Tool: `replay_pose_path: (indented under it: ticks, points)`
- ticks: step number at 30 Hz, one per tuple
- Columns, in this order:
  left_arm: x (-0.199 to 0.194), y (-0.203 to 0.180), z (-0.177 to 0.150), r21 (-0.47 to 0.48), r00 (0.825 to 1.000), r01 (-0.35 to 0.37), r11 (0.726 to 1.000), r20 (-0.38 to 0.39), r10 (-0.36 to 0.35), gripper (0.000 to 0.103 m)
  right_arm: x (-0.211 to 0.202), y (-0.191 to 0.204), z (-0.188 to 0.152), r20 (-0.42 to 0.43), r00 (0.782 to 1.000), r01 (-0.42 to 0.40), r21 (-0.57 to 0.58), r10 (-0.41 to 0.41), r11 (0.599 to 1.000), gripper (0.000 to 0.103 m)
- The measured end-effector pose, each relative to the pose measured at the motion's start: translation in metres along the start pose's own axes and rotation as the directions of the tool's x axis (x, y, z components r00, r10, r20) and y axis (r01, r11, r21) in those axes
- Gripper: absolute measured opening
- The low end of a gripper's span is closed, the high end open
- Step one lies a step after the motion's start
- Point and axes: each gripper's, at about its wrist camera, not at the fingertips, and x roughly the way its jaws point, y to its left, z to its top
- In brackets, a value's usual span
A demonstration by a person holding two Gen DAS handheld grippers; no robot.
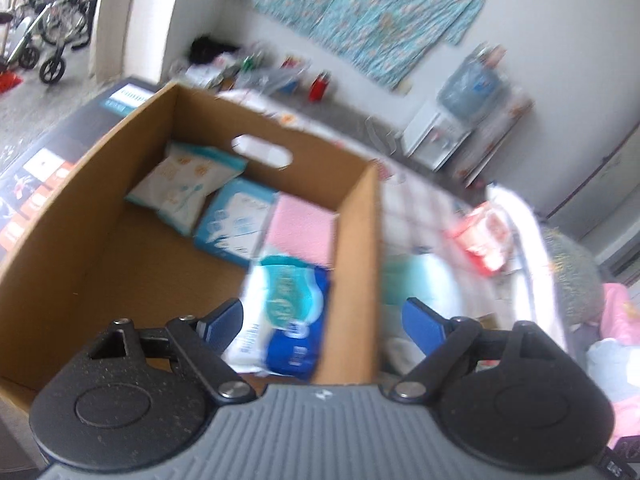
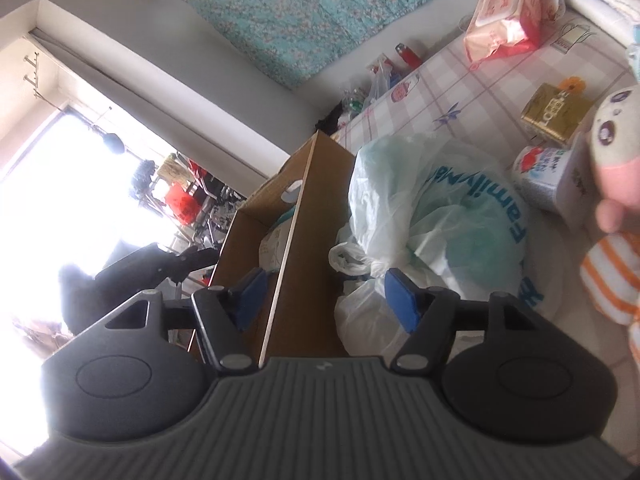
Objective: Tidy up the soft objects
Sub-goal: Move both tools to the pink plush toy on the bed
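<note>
In the cardboard box [image 1: 100,240] four soft packs lie along the far and right walls: a white and teal pouch [image 1: 182,186] leaning in the far corner under the handle cut-out, a light blue tissue pack [image 1: 236,220] just beside it, a pink cloth [image 1: 300,232] against the right wall, and nearest the camera a white and blue wipes pack [image 1: 284,316], touching the pink cloth. The left gripper [image 1: 324,320] hangs over the box's near right corner, tilted down, its blue fingers [image 1: 224,318] spread wide with nothing pinched; one finger sits over the box floor and the other outside the right wall. The right gripper [image 2: 324,296] straddles that same wall from the side, its fingers [image 2: 402,302] also apart and holding nothing. Just right of the box on the counter [image 2: 460,80], which wears a pink checked cloth, slumps a pale green plastic bag [image 2: 440,208] with blue lettering, smaller white bags bunched at its foot. Beyond it stand a white tub [image 2: 538,174] with a red and blue label and a gold carton [image 2: 556,114], and farther back a pink wipes pack [image 2: 506,16]. A plush toy [image 2: 616,200] with an orange-striped body fills the right edge. A turquoise flowered cloth [image 2: 316,12] hangs on the wall.
</note>
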Motion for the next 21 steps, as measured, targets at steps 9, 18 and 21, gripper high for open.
replay_pose_path:
  ticks: [9,18,21]
  points:
    - [0.012,-0.126,-0.058,0.309,0.990,0.121,0.943,0.032,-0.137,0.090,-0.078,-0.045,0.004,0.159,0.983,0.086,0.040,-0.091,0.996,0.069]
    - [0.070,-0.227,-0.128,0.615,0.962,0.166,0.770,0.071,-0.264,0.090,-0.135,-0.104,0.002,0.269,0.920,0.246,0.170,-0.285,0.954,0.069]
    - [0.090,-0.242,-0.147,0.647,0.954,0.203,0.735,0.039,-0.297,0.087,-0.139,-0.109,0.008,0.291,0.901,0.281,0.172,-0.321,0.944,0.069]
